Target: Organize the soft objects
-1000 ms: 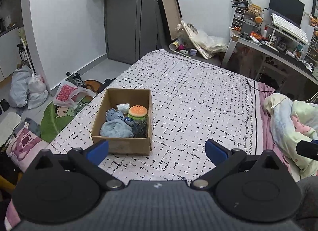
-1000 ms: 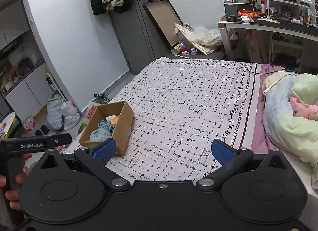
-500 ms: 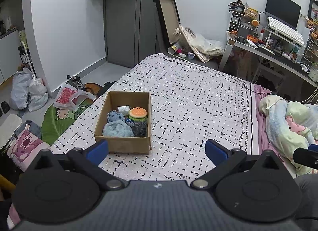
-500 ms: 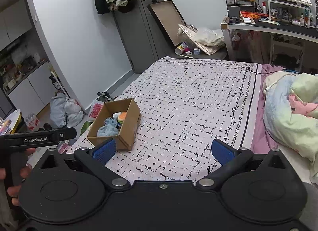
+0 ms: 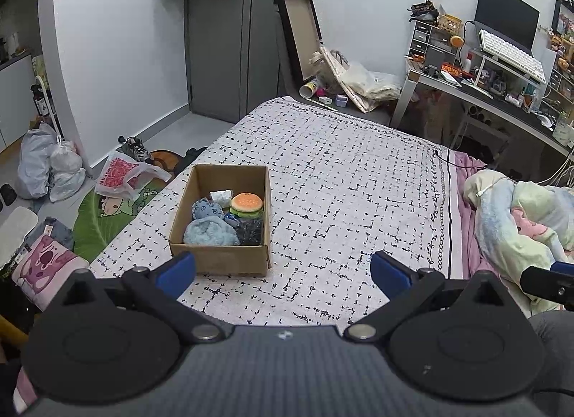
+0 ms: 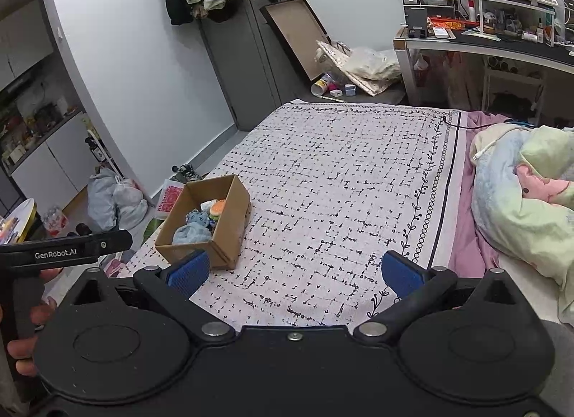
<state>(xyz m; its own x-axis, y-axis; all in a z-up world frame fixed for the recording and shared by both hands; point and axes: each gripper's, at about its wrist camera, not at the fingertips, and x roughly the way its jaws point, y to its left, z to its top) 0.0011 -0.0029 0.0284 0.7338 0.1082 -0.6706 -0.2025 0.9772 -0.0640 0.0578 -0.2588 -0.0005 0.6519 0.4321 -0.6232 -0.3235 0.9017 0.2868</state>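
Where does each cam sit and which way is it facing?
Left wrist: on the left gripper, looking forward over the bed at the cardboard box; shows its open blue fingers.
Right wrist: on the right gripper, further right, facing the same way; shows its open fingers, the left gripper's handle and a hand.
Shared: bed, box, door, desk.

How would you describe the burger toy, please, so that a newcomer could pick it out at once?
Find the bed with the black-and-white patterned cover, then the open cardboard box near its left edge. The burger toy sits inside, at the right wall towards the far end. Its orange bun over a green layer sets it apart from the blue plush pieces and the dark item beside it.
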